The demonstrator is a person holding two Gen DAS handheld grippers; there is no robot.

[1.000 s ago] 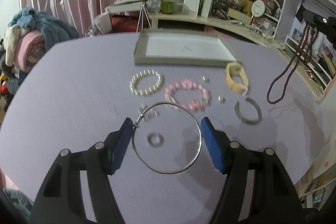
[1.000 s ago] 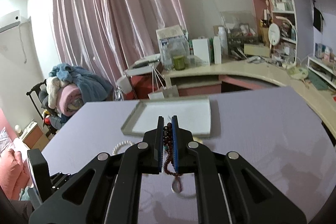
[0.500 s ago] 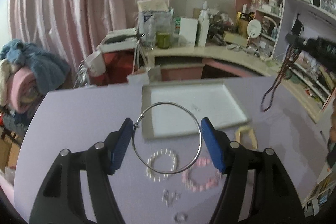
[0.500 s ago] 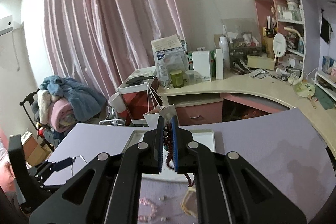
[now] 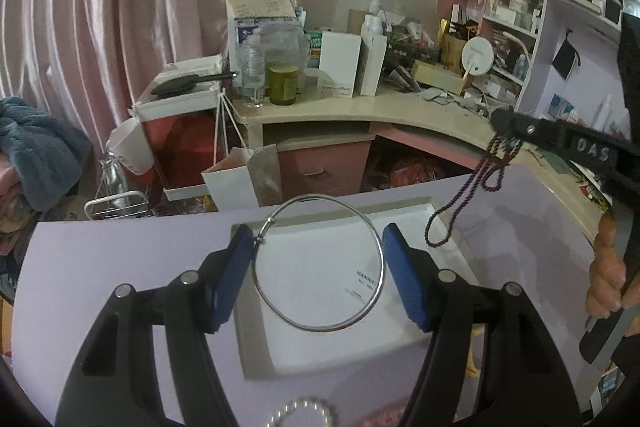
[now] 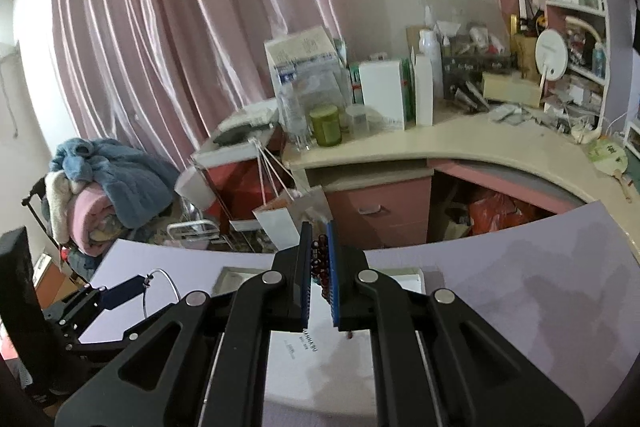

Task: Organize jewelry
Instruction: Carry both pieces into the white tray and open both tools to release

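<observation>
We are carrying two pieces to the tray [image 5: 256, 355] at once: the left tongs [image 5: 318, 259] are gripping a silver bangle [image 5: 320, 263] across its width, and the right tongs [image 6: 319, 269] are pinching a dark bead strand [image 6: 320, 267] with the jaws nearly together. Both pieces are hanging above the tray on the counter [image 5: 120, 251]. Next, we judge, each calls for lowering and letting go inside the rim, apart from the other. The left view is showing the strand [image 5: 464, 203] dangling over the tray's far right corner and pearls [image 5: 300, 415] at the near edge; the right view is hiding that dangling length behind its own tongs.
</observation>
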